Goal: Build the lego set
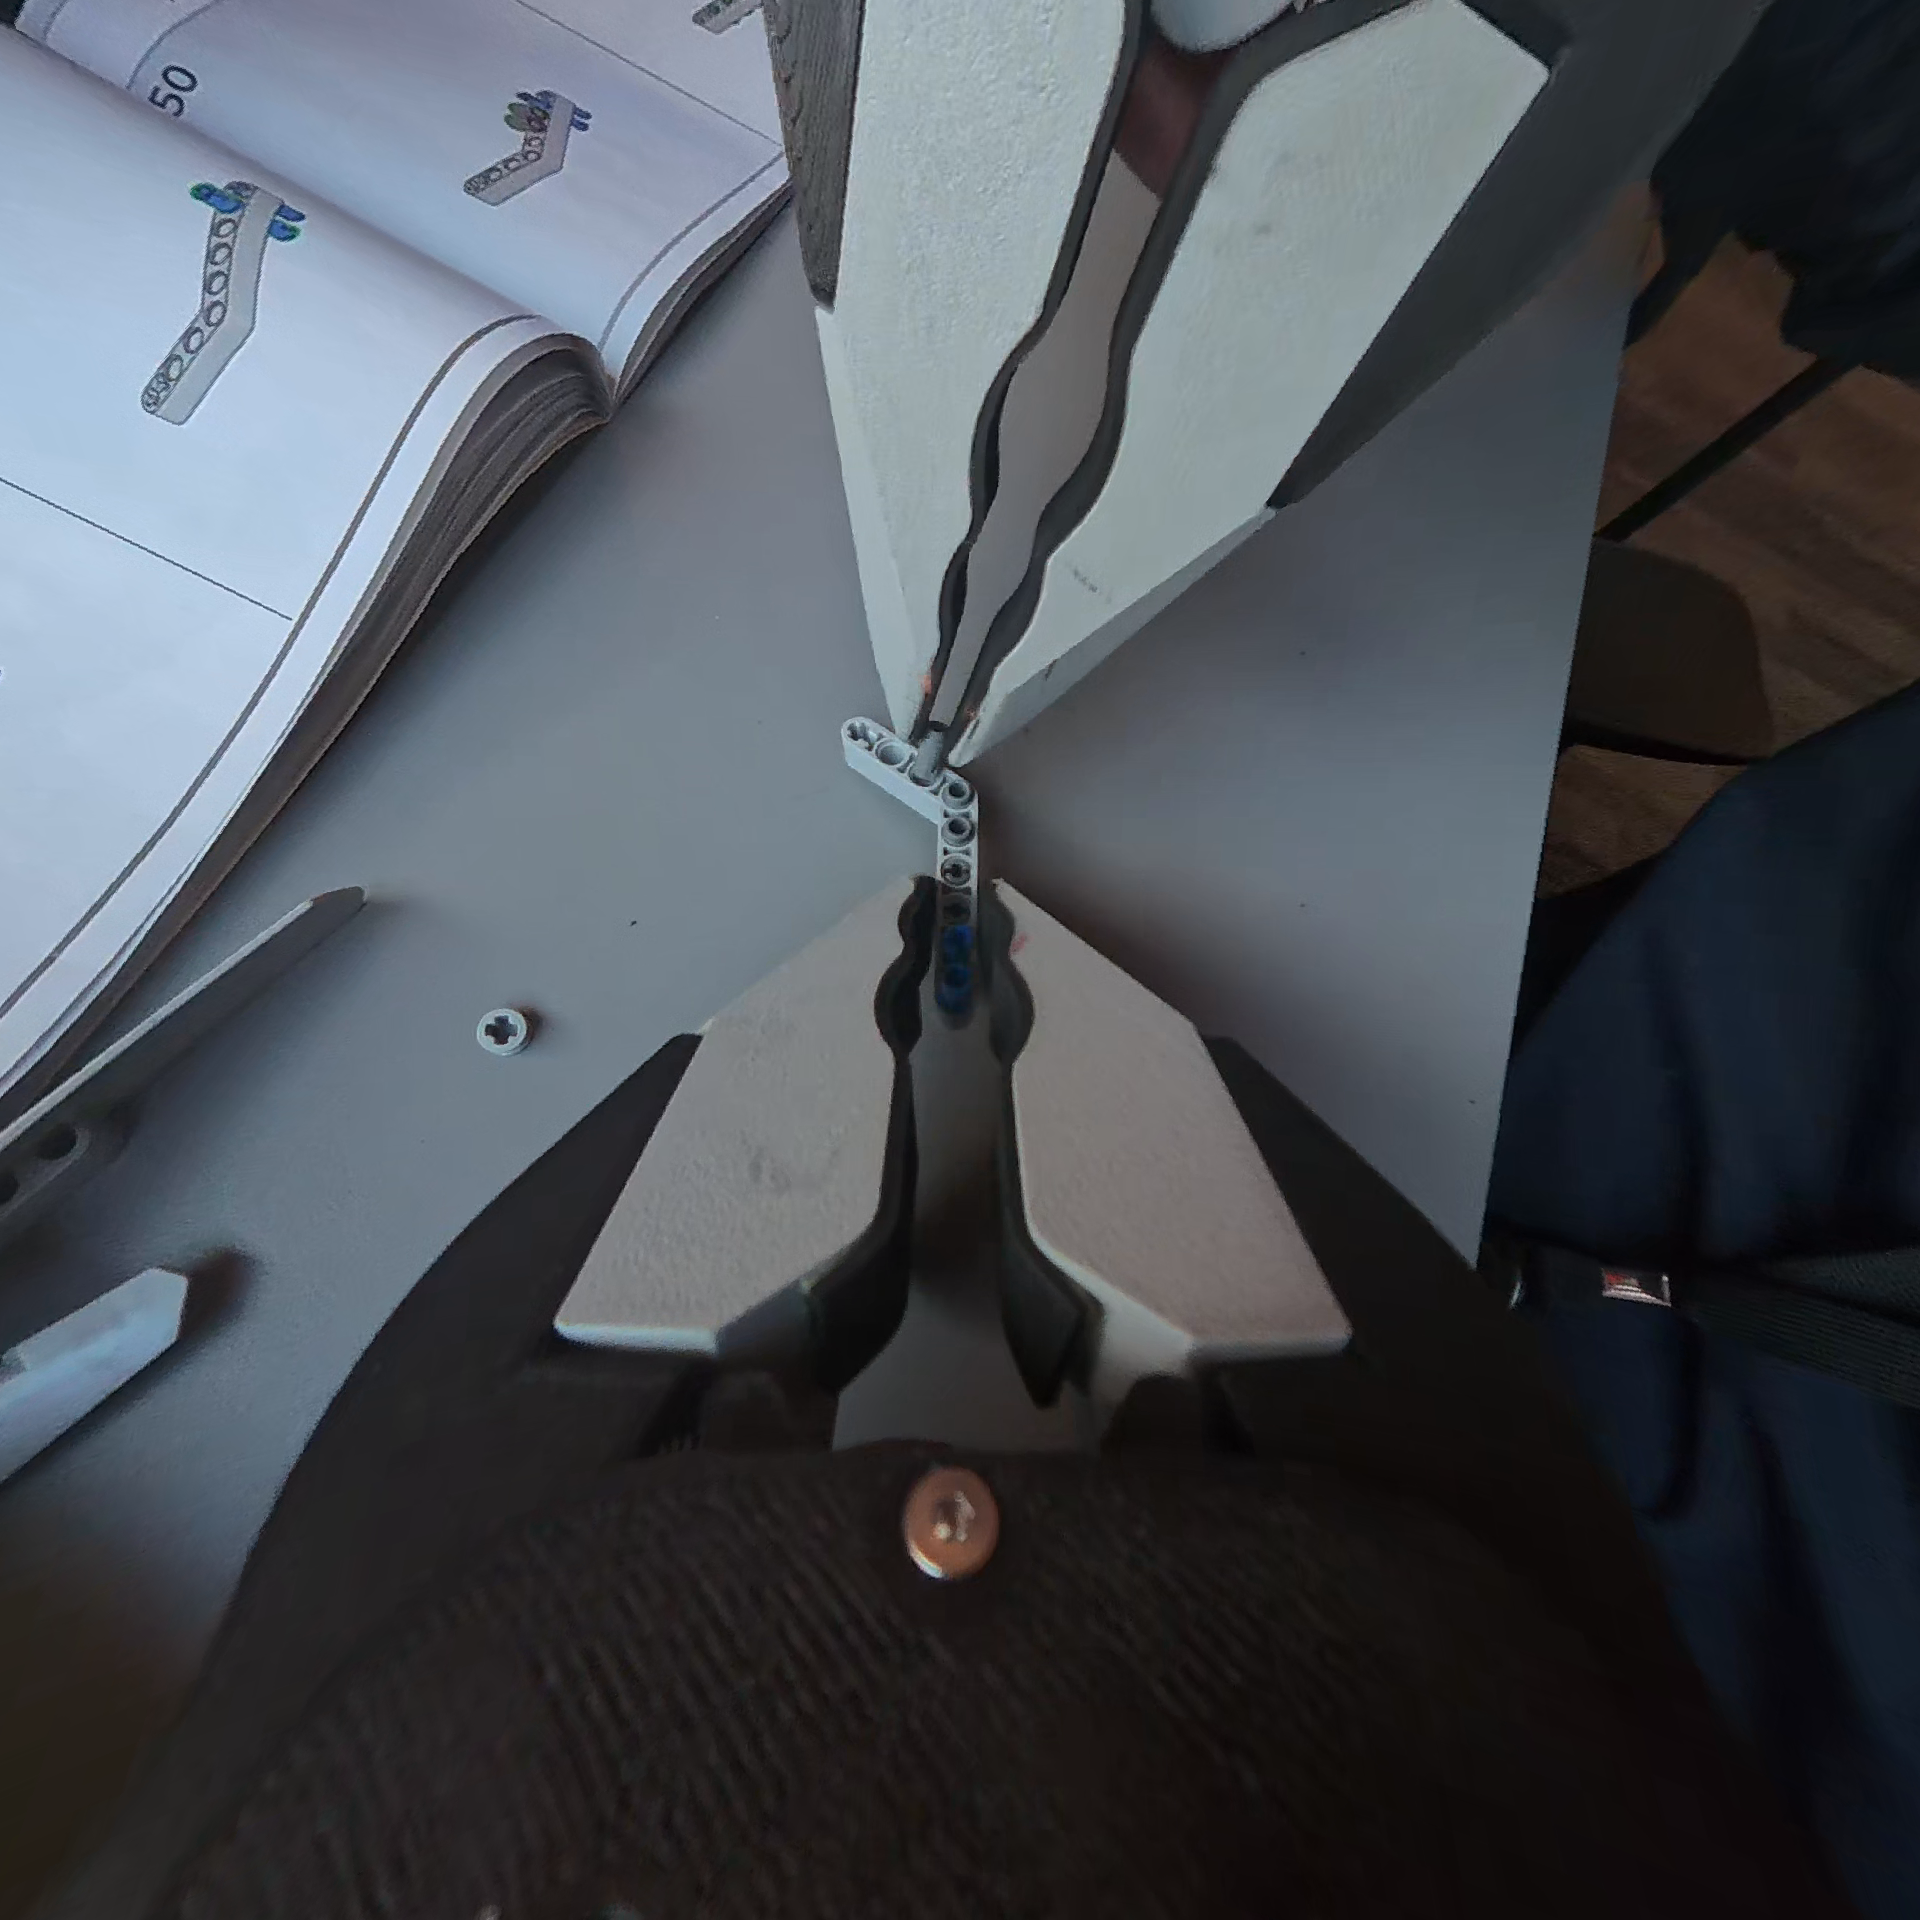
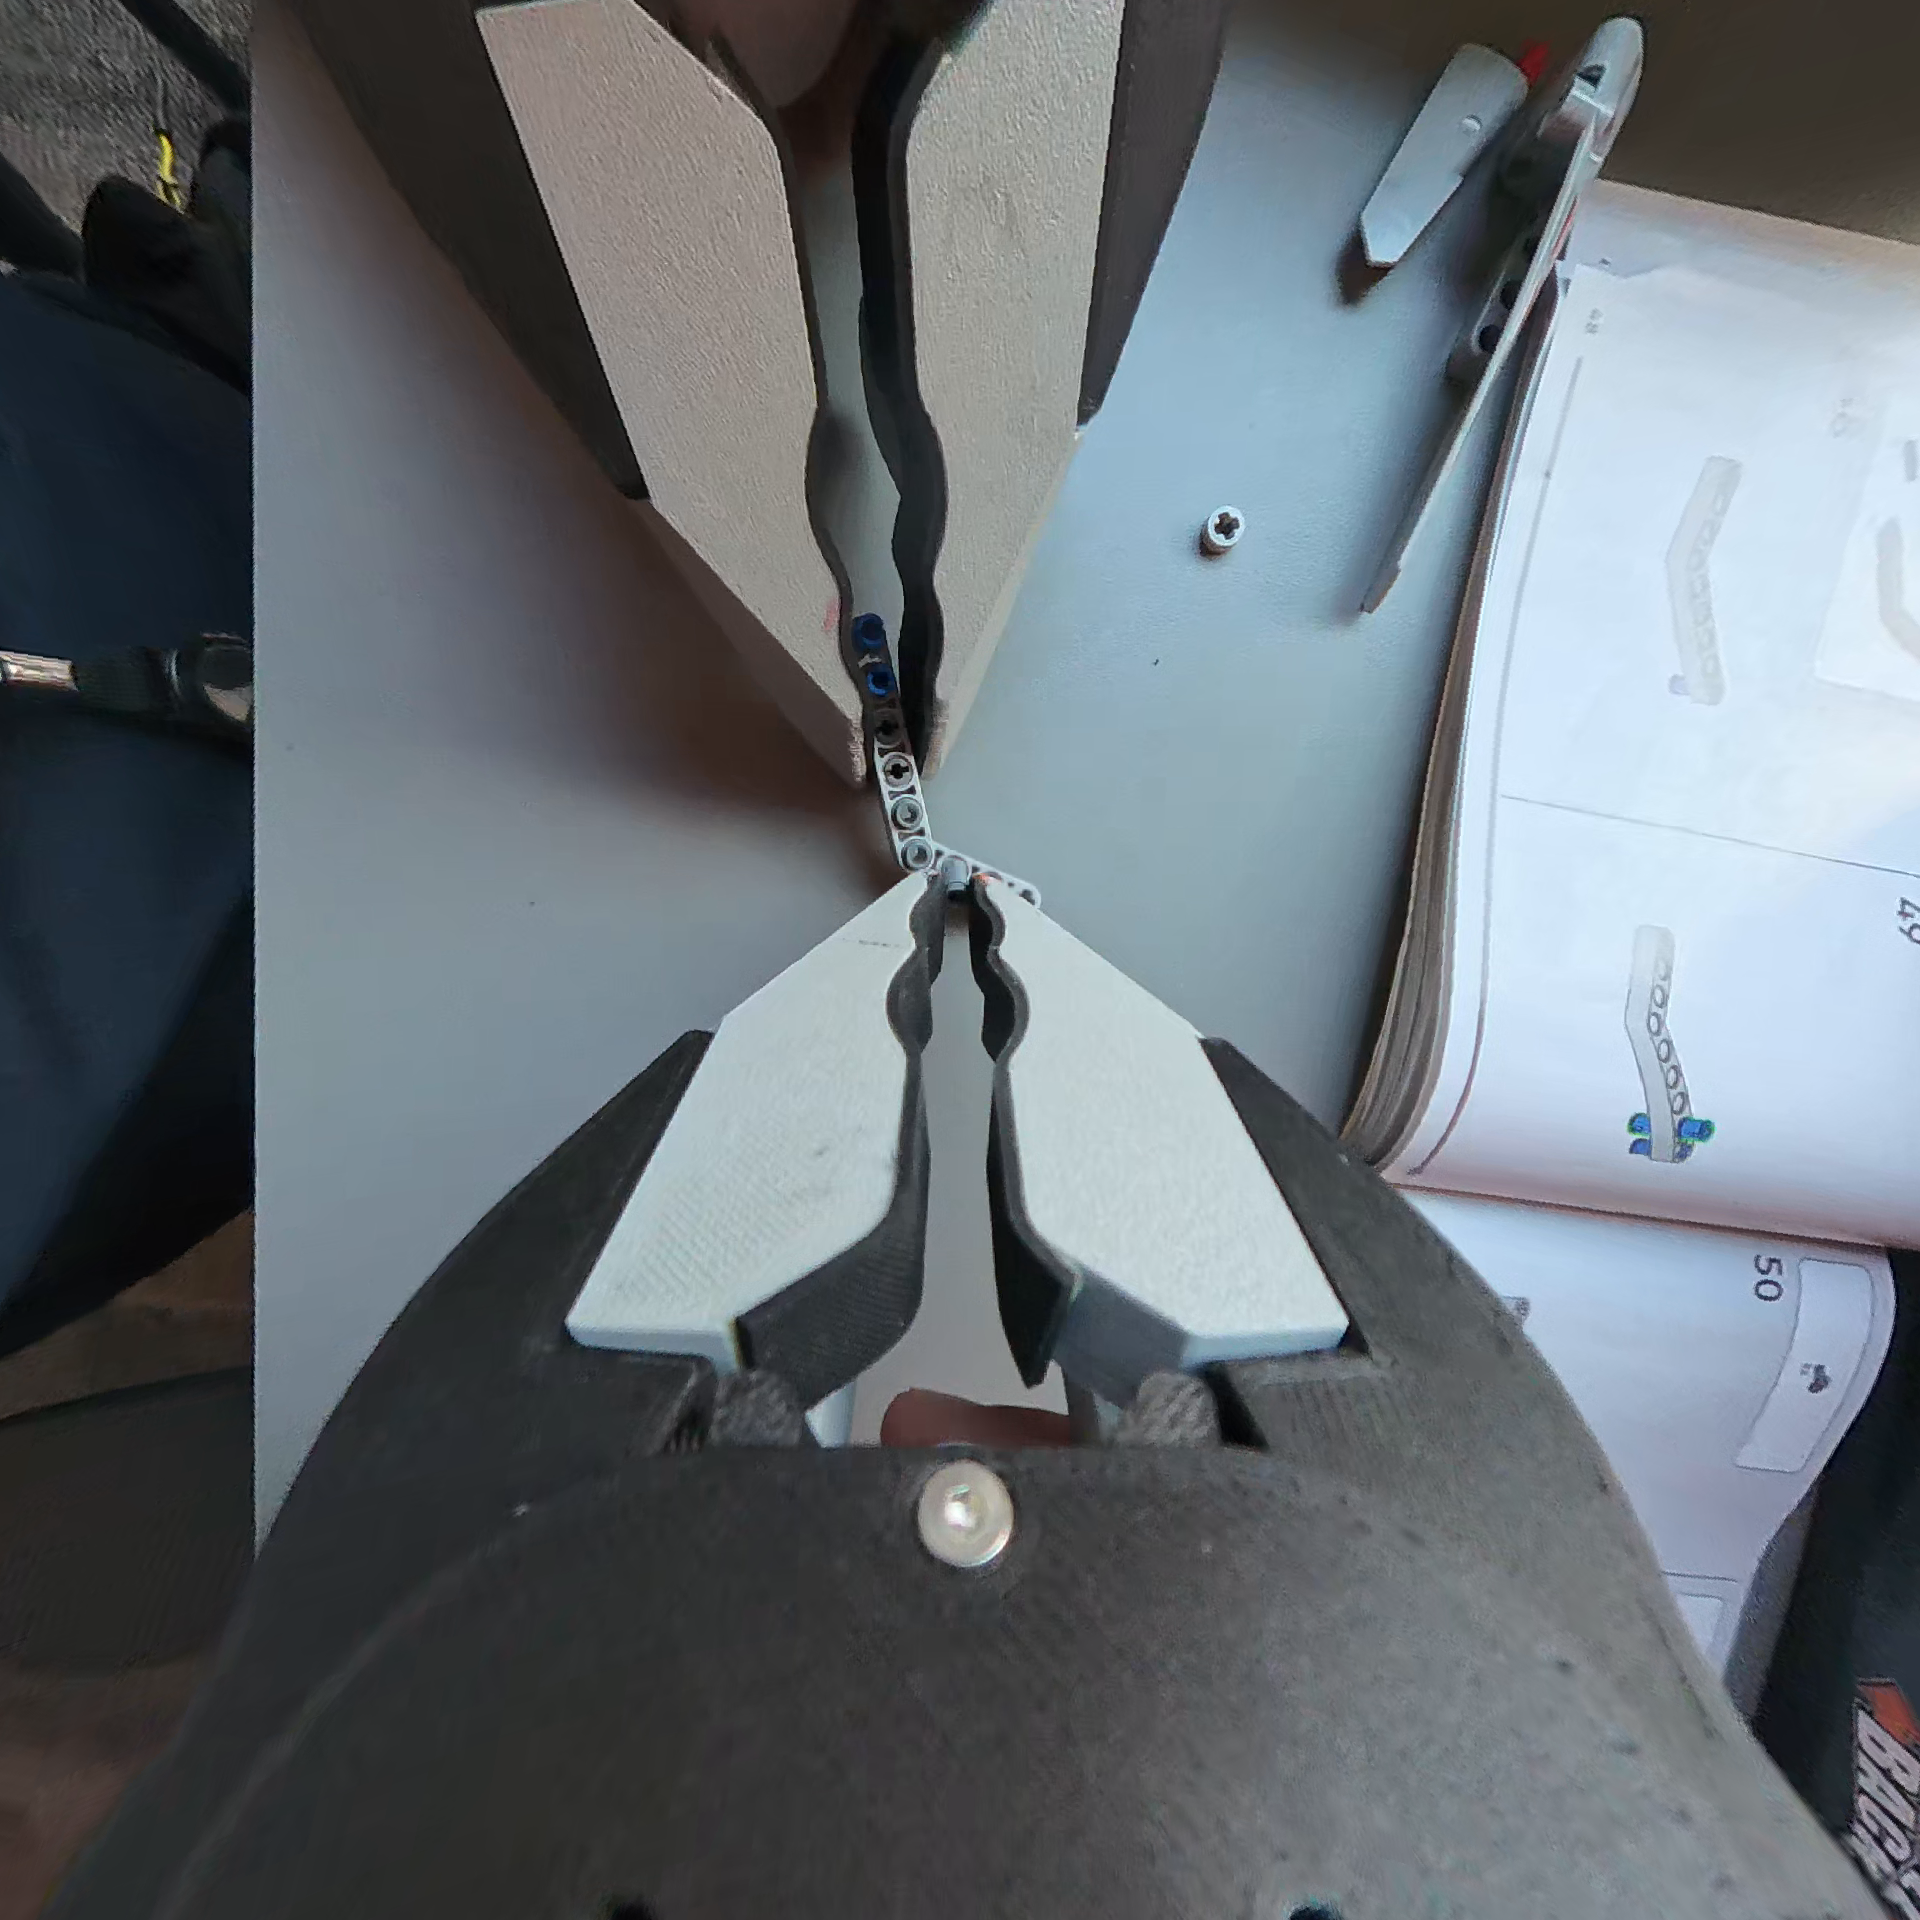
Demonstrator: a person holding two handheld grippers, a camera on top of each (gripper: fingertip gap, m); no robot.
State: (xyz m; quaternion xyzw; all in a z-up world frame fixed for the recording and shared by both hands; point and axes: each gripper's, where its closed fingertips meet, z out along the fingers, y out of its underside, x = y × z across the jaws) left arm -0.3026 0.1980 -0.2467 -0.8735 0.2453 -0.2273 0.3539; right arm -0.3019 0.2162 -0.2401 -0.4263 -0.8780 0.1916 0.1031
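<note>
Open instruction booklet (image 1: pixel 260 343) lying at the table's (image 1: pixel 623 727) left edge, dark and grey panel pieces (image 1: pixel 156 1049) beside it. Small round grey bush (image 1: pixel 506 1031) loose on the bare surface nearer the middle. Bent grey liftarm (image 1: pixel 940 805) with blue pins (image 1: pixel 954 956) raised over the table's middle, its long end clamped in the left gripper (image 1: pixel 956 914), nearly closed. Right gripper (image 2: pixel 958 896) closed on a small grey pin (image 2: pixel 957 871) at the liftarm's short arm.
</note>
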